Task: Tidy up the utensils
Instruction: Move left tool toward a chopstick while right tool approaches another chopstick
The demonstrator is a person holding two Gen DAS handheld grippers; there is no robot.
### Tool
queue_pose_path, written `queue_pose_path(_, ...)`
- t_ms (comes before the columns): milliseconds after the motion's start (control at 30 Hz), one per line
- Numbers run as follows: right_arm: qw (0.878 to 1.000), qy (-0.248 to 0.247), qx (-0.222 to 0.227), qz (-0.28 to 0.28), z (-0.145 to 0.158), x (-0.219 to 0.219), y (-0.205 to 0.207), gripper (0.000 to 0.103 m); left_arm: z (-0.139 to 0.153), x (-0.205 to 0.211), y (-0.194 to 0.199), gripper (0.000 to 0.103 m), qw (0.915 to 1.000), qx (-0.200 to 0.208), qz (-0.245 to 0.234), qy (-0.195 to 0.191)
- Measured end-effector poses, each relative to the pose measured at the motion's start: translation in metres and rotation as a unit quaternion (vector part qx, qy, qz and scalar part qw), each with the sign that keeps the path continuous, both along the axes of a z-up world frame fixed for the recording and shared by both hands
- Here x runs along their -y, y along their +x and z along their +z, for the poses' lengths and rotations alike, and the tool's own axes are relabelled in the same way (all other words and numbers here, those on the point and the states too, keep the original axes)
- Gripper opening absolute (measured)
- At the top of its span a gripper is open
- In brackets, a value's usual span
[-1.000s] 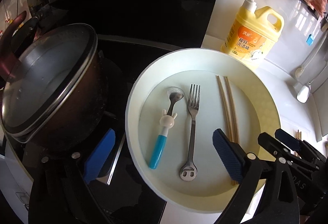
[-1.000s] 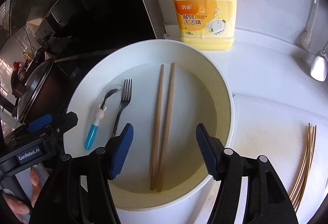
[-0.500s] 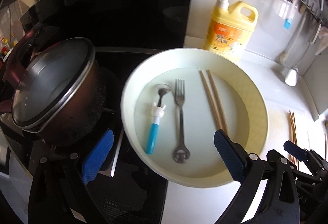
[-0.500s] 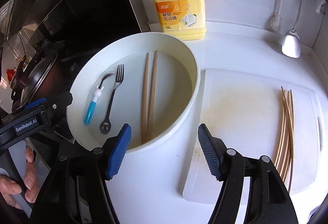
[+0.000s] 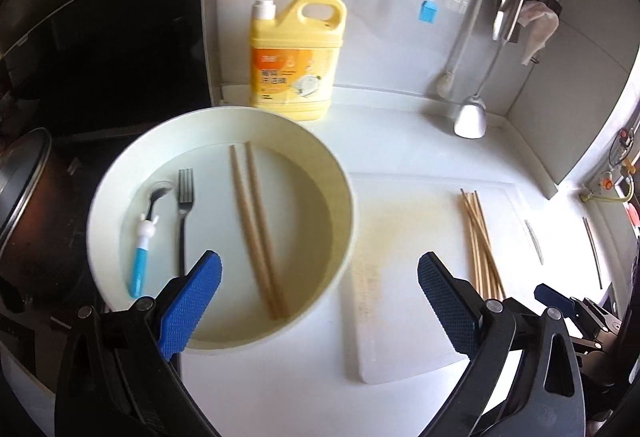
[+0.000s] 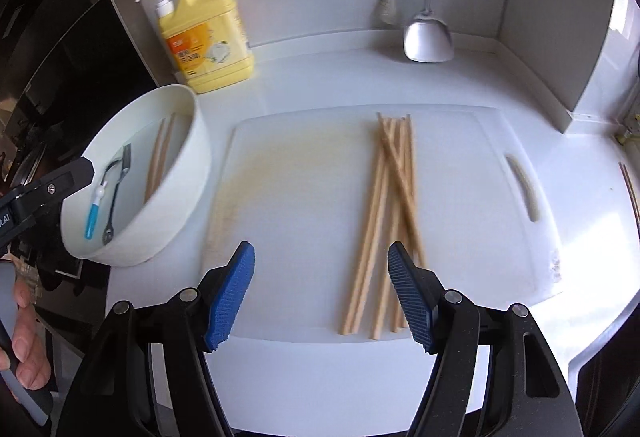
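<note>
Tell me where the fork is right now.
The fork lies flat in the white basin, left side of the left wrist view, between the blue-handled spoon and the chopstick pair.

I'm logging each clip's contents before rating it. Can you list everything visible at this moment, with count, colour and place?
basin: one, white, left of the board
chopsticks in basin: two, wooden
fork: one, metal, in basin
spoon: one, blue handle, in basin
cutting board: one, white, on the counter
loose chopsticks: a crossed pile, wooden, on the board; count unclear
detergent bottle: one, yellow, behind the basin
pot: one, dark, far left
ladle: one, metal, hanging at the wall
left gripper: blue pads, open, empty
right gripper: blue pads, open, empty
</note>
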State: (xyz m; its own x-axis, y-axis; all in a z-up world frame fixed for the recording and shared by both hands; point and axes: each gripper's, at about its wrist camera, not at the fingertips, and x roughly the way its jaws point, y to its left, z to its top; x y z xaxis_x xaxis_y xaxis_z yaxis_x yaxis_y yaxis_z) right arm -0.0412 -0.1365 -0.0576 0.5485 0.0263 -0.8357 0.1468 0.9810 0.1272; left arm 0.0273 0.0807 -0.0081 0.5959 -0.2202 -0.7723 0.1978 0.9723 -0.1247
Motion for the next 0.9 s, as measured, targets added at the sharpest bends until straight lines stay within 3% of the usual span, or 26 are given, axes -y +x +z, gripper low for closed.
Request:
queue_pose_path(233,1.000,-0.006,0.005,0.013,-0.012,0.077,-0.008,0.066,-0.019,0.074,-0.015,0.097,0.9993,-0.009,0.024,0.025)
queue_pose_path(433,0.999,0.002,0.020,0.047,-0.031,0.114,0.004,0.066,-0.040,0.107,-0.024,0.097,0.9968,-0.025,0.064,0.042)
queue_pose_path(600,0.998,0.013,0.027,0.051,-0.046,0.121,0.021,0.066,-0.059,0.121,-0.019,0.097,0.9959,-0.031,0.071,0.045)
queue_pose_path(900,0.998,-0.002,0.060,0.031,-0.064,0.117,0.044,0.066,-0.085,0.135,-0.001,0.097,0.9968,0.006,0.068,0.042)
